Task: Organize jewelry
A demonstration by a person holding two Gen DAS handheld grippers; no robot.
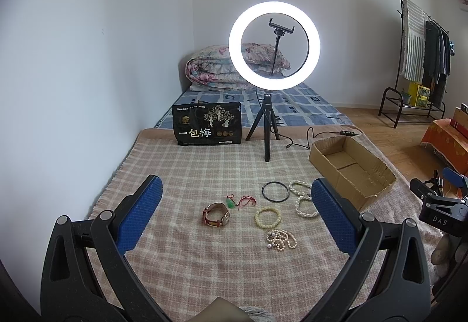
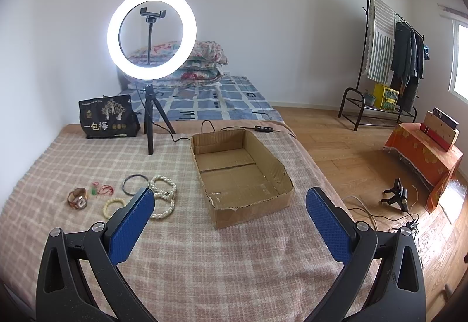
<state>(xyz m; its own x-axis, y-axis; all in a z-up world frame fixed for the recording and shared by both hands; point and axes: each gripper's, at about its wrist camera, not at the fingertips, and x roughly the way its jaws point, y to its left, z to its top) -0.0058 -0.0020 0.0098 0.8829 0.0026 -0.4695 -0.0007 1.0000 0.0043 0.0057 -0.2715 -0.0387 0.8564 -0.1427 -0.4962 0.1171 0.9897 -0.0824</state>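
Jewelry lies on the checked blanket: a red-strapped watch (image 1: pixel 216 214), a green pendant on red cord (image 1: pixel 238 202), a black bangle (image 1: pixel 275 191), a yellow bead bracelet (image 1: pixel 267 217), white pearl bracelets (image 1: pixel 304 196) and a pearl necklace (image 1: pixel 281 239). An empty cardboard box (image 1: pixel 351 168) stands to their right. My left gripper (image 1: pixel 237 199) is open and empty above the jewelry. My right gripper (image 2: pixel 230 205) is open and empty in front of the box (image 2: pixel 242 170). The watch (image 2: pixel 78 198), bangle (image 2: pixel 135 183) and pearl bracelets (image 2: pixel 163 193) lie to its left.
A lit ring light on a tripod (image 1: pixel 273 47) stands behind the jewelry, its cable (image 1: pixel 304 140) running past the box. A black snack bag (image 1: pixel 207 124) stands at the back left. The bed edge and wooden floor (image 2: pixel 365 152) are to the right.
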